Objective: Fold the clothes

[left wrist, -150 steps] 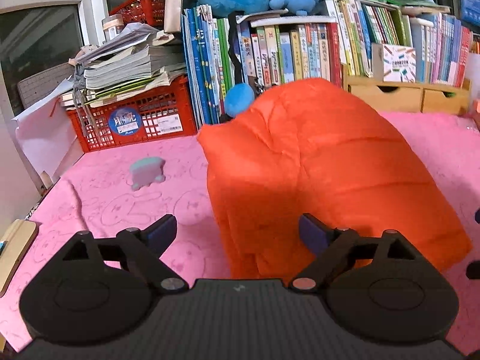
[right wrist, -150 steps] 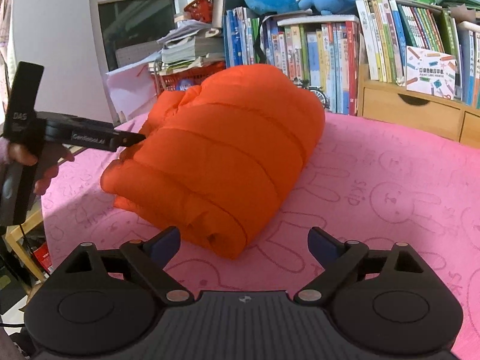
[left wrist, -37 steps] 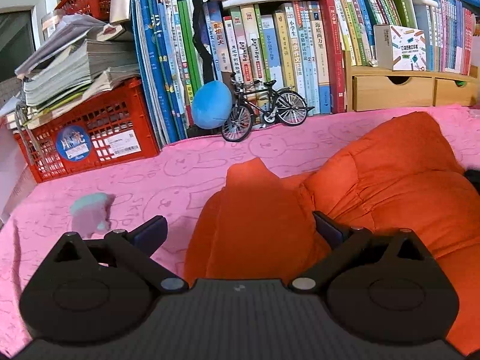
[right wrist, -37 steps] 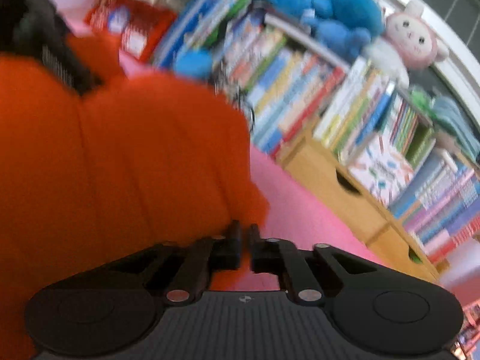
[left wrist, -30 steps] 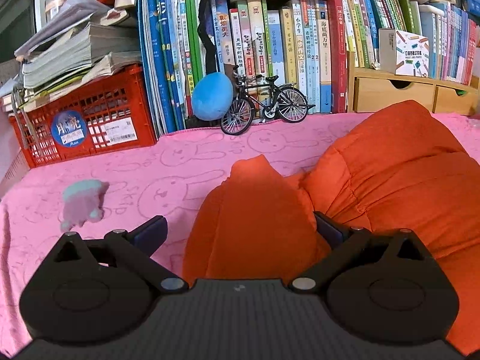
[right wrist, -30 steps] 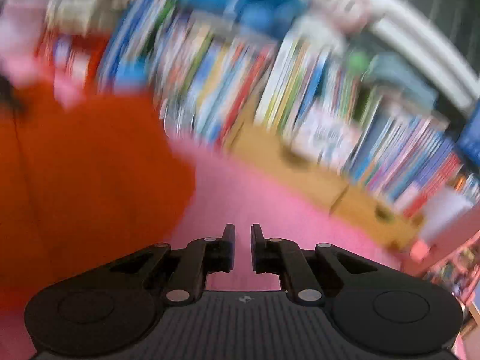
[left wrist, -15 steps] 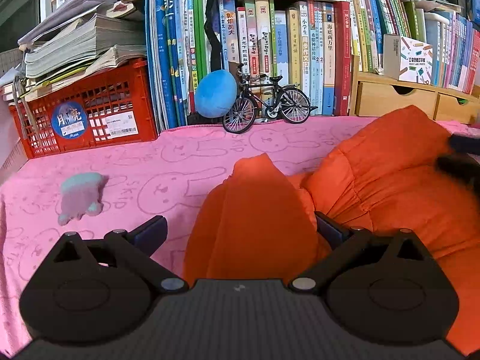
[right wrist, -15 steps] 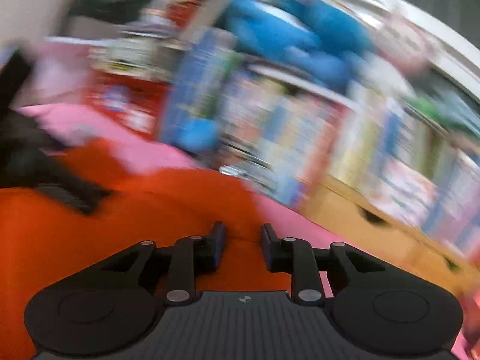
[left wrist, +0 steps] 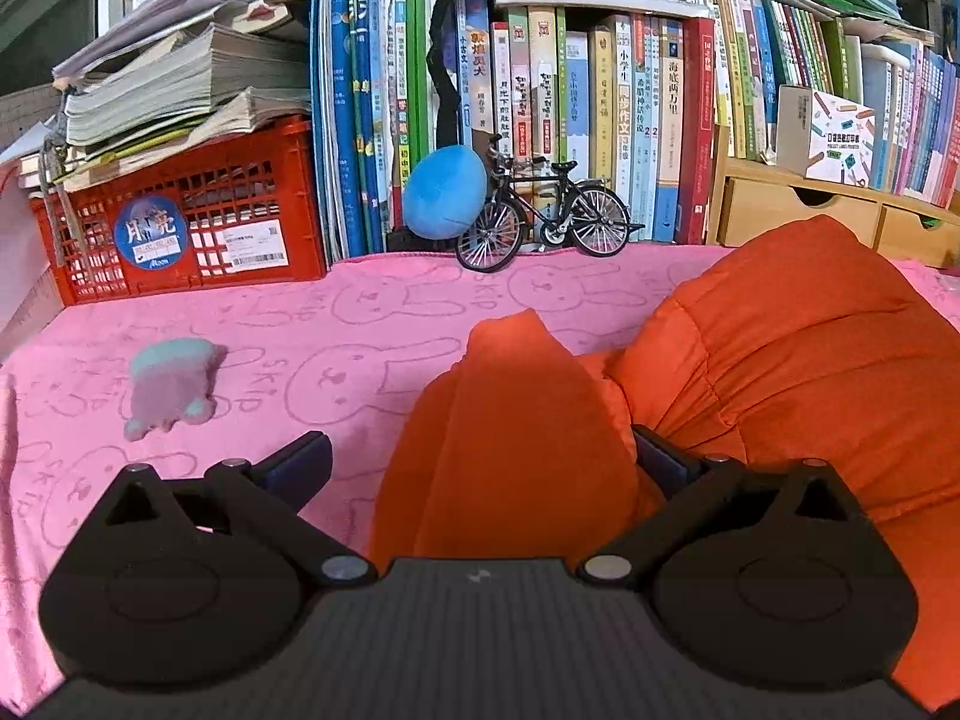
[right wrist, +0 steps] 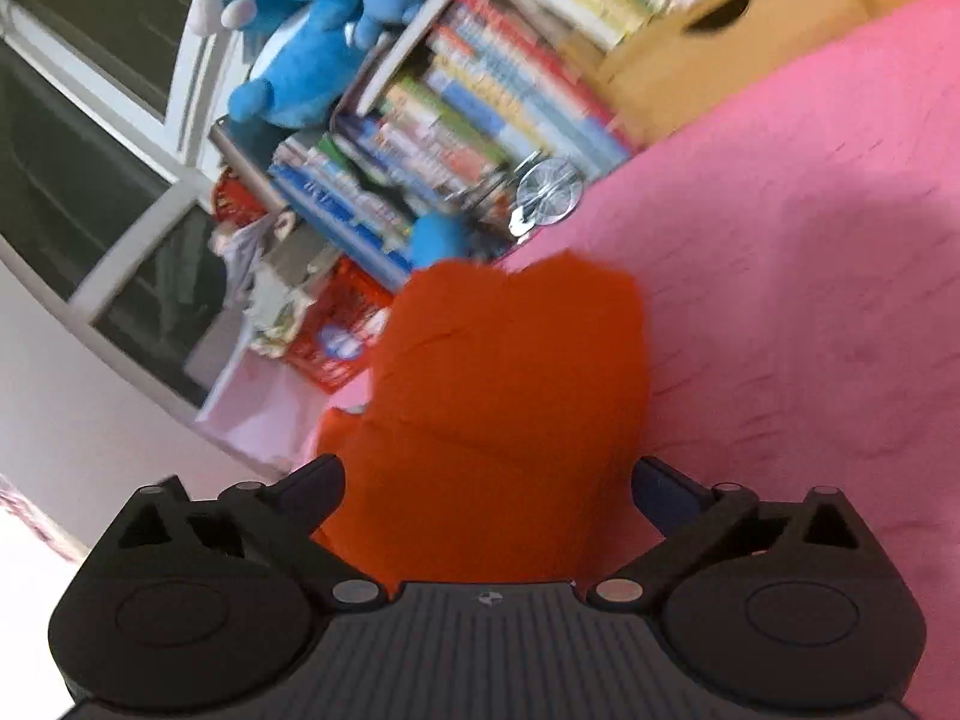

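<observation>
Since the earlier frame the right gripper (right wrist: 486, 489) has rolled, its jaws just opening around the orange jacket (left wrist: 780, 372), bundled lower right on the pink surface (left wrist: 360, 324); left gripper (left wrist: 480, 459) released, folding seemingly near done.

A pink cloth (left wrist: 372, 324) fills the lower frame; packed books (left wrist: 576, 120) and a dark window (right wrist: 90, 138) stand above.
</observation>
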A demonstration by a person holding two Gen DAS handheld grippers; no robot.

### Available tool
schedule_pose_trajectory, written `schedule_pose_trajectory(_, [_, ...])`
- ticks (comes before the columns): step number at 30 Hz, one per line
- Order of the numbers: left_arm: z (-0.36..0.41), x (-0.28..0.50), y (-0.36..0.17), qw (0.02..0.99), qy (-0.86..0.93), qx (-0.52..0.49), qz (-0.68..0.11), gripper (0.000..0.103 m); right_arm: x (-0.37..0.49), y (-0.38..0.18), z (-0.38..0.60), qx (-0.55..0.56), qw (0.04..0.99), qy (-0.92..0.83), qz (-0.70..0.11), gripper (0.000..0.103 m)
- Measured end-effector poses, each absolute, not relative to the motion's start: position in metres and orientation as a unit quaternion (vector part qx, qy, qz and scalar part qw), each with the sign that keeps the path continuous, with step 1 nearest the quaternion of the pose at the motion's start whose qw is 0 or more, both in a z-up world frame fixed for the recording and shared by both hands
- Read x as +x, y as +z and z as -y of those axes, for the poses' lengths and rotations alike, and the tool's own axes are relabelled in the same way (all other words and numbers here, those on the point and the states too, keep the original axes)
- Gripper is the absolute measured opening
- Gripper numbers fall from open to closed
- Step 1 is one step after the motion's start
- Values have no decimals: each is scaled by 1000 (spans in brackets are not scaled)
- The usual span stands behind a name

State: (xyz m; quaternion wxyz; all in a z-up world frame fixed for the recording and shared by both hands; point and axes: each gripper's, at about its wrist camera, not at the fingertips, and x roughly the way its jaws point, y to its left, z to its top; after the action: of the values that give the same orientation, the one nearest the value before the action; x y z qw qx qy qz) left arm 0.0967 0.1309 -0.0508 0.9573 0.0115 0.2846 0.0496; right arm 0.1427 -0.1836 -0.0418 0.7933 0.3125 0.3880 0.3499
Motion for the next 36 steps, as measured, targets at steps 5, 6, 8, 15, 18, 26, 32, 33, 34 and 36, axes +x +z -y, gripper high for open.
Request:
schedule_pose_trajectory(5, [-136,99,-54,952,69,-21,-297,103,174,-45,164,339,801,298,-393,66])
schedule_pose_trajectory(6, [-138,100,-55,951,70,-30,-301,103,185,-47,165,356,795,287,-398,62])
schedule_pose_trajectory(8, [-139,101,-55,950,70,-34,-302,103,201,-49,167,375,792,268,-401,59])
schedule_pose_trajectory(15, [-135,101,-56,950,80,-21,-301,103,234,-58,161,366,788,282,-407,65])
schedule_pose_trajectory(18, [-132,101,-56,951,85,-13,-298,103,245,-56,148,295,849,222,-378,28])
schedule_pose_trajectory(26, [-128,110,-53,948,101,-33,-299,103,197,-36,180,257,876,269,-306,78])
schedule_pose_trajectory(32, [-118,131,-48,944,112,-59,-306,103,136,-24,192,153,916,244,-280,78])
schedule_pose_trajectory(33, [-116,127,-45,946,111,-52,-301,102,126,-22,192,136,920,242,-276,80])
schedule_pose_trajectory(34, [-114,124,-42,947,110,-45,-297,102,116,-20,193,120,924,241,-272,81])
schedule_pose_trajectory(36, [-113,113,-36,950,104,-39,-291,101,98,-18,200,84,929,247,-263,86])
